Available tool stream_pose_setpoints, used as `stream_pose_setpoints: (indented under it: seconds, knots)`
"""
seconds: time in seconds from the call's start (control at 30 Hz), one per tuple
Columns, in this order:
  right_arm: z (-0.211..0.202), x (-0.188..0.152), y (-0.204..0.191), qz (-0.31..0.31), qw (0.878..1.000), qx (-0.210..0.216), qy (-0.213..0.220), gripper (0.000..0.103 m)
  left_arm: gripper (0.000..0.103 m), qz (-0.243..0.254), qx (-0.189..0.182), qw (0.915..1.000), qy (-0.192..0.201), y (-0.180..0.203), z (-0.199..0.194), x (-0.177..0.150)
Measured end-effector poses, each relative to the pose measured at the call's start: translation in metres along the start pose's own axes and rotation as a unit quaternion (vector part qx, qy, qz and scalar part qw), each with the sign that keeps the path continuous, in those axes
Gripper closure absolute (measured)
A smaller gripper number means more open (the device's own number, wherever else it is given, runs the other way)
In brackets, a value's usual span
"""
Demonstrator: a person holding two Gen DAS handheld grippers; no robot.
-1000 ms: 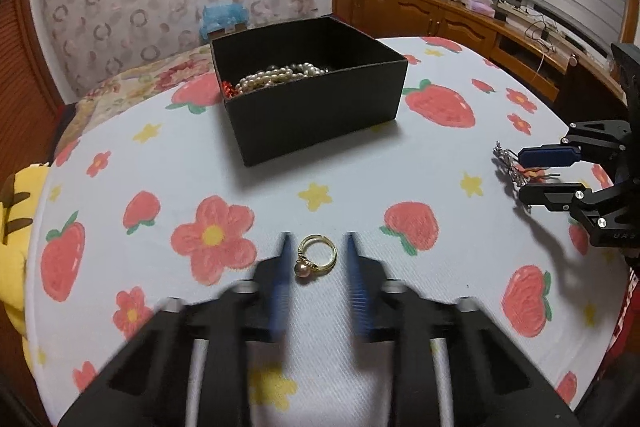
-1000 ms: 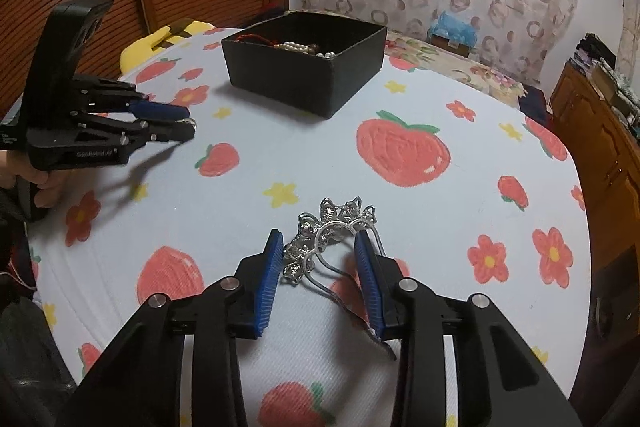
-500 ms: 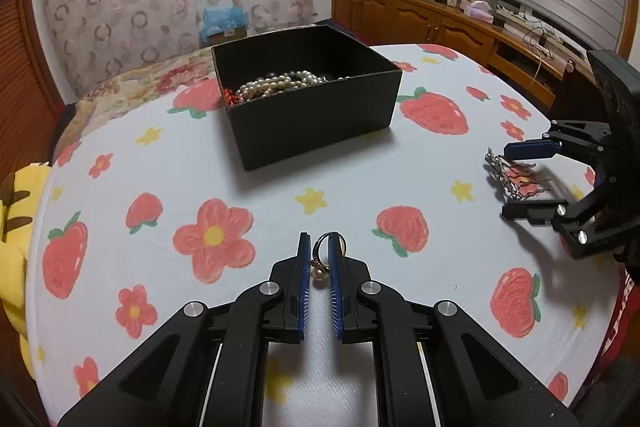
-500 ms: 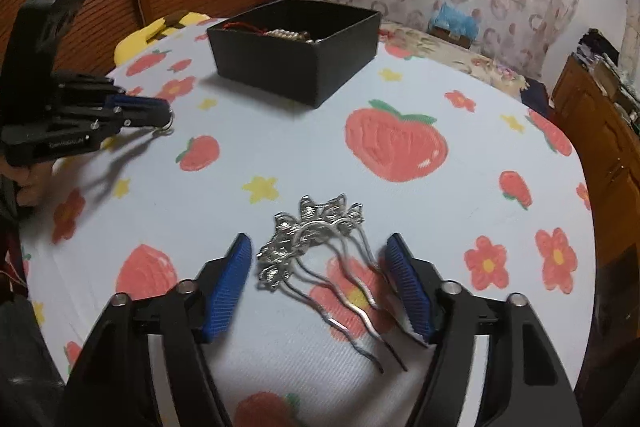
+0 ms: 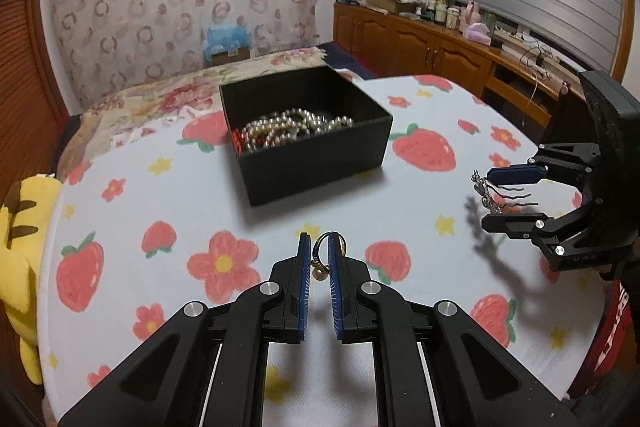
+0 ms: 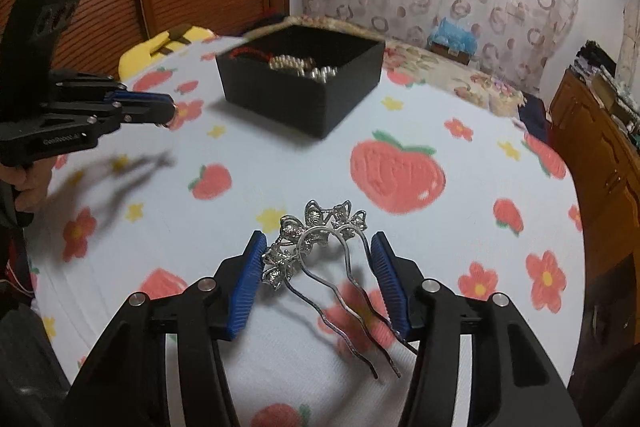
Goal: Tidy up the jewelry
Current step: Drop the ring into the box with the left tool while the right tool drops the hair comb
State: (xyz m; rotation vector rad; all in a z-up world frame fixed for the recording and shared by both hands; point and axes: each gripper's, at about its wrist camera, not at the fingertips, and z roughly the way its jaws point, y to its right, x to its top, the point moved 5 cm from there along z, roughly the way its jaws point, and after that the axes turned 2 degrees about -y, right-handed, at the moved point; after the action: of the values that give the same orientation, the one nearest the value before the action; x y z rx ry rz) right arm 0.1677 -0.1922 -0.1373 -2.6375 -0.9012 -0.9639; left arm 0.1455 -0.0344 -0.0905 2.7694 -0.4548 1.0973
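My left hand-held gripper [image 5: 319,259] clamps the ring [image 5: 325,254]; my right hand-held gripper [image 6: 318,259] grips the hair comb [image 6: 320,247] above the tabletop [image 5: 192,203].

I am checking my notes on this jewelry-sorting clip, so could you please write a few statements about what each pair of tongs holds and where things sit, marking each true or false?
1. The left tongs grip a gold ring with a small pearl. True.
2. The silver ornamental hair comb with wavy prongs lies inside the black rectangular box. False: it sits between the right tongs, above the tablecloth.
3. The black box holds a strand of white pearls. True.
4. The black box has its lid on. False: it is open at the top.
5. The white tablecloth printed with strawberries and flowers covers the table. True.
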Motion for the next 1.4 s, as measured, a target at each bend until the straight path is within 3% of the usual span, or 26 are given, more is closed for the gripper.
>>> stream_pose_setpoints:
  seconds: [0.37, 0.77, 0.87, 0.97, 1.3, 1.37, 1.4]
  knots:
    - [-0.009, 0.091, -0.005, -0.003, 0.997, 0.022, 0.073, 0.046, 0.095, -0.012, 0.012, 0.9995, 0.028, -0.019, 0.0, 0.037]
    - [0.043, 0.165, -0.01, 0.002, 0.996, 0.03, 0.079, 0.046, 0.095, -0.016, 0.024, 0.9991, 0.031, -0.038, -0.002, 0.054]
    - [0.049, 0.169, 0.002, 0.027, 0.996, 0.033, 0.08, 0.039, 0.095, -0.017, 0.022, 0.9991, 0.033, -0.039, -0.001, 0.059]
    - [0.047, 0.17, 0.012, 0.044, 0.994, 0.044, 0.084, 0.039, 0.095, -0.02, 0.019, 0.9991, 0.032, -0.042, 0.005, 0.067]
    - [0.022, 0.139, 0.038, 0.076, 0.992, 0.006, 0.096, 0.039, 0.094, -0.024, 0.023, 0.9987, 0.038, -0.03, 0.03, 0.091]
    - [0.015, 0.132, 0.042, 0.087, 0.991, 0.0, 0.102, 0.039, 0.088, -0.027, 0.021, 0.9987, 0.039, -0.029, 0.03, 0.093]
    - [0.011, 0.129, 0.045, 0.092, 0.99, -0.002, 0.106, 0.039, 0.077, -0.028, 0.021, 0.9986, 0.04, -0.028, 0.031, 0.093]
